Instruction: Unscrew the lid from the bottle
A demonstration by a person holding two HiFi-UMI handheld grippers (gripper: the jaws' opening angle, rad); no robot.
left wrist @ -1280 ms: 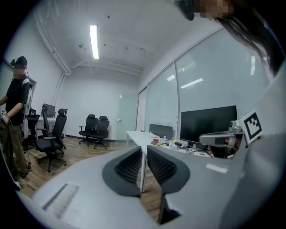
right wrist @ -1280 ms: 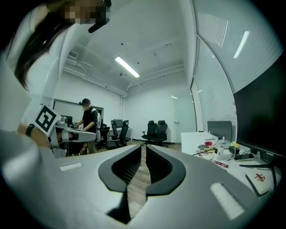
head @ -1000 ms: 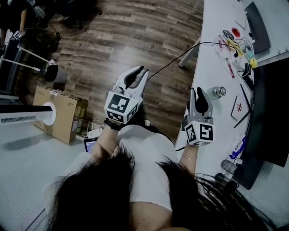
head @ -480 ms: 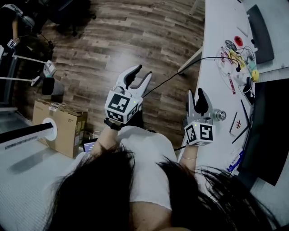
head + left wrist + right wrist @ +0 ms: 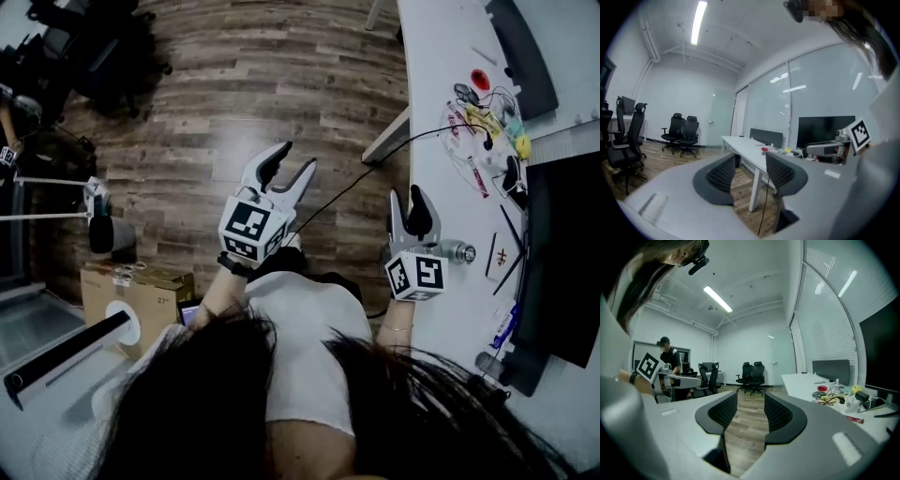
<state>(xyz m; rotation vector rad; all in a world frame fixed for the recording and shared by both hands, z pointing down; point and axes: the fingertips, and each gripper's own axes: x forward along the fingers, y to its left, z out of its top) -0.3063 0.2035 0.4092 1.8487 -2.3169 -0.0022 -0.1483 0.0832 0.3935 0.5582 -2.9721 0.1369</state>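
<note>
A small silver bottle (image 5: 457,251) lies on the white table (image 5: 433,112), just right of my right gripper (image 5: 405,195). It is too small in the head view to tell how its lid sits. That gripper hovers over the table's near edge; its jaws are opening, with nothing between them (image 5: 750,409). My left gripper (image 5: 292,161) hangs over the wooden floor, well left of the table and the bottle. Its jaws are opening too, and only floor and a table leg show between them (image 5: 751,165). Neither gripper view shows the bottle.
Cables and small parts (image 5: 483,131) clutter the table's far end. A dark monitor (image 5: 562,253) stands along its right side, and a cord (image 5: 356,178) trails off the edge to the floor. A cardboard box (image 5: 141,286) sits at the left. Office chairs (image 5: 752,375) and a person (image 5: 668,357) are in the room.
Both pairs of jaws have spread apart from nearly shut. The head view has swung, and the bottle now sits close beside the right gripper's cube.
</note>
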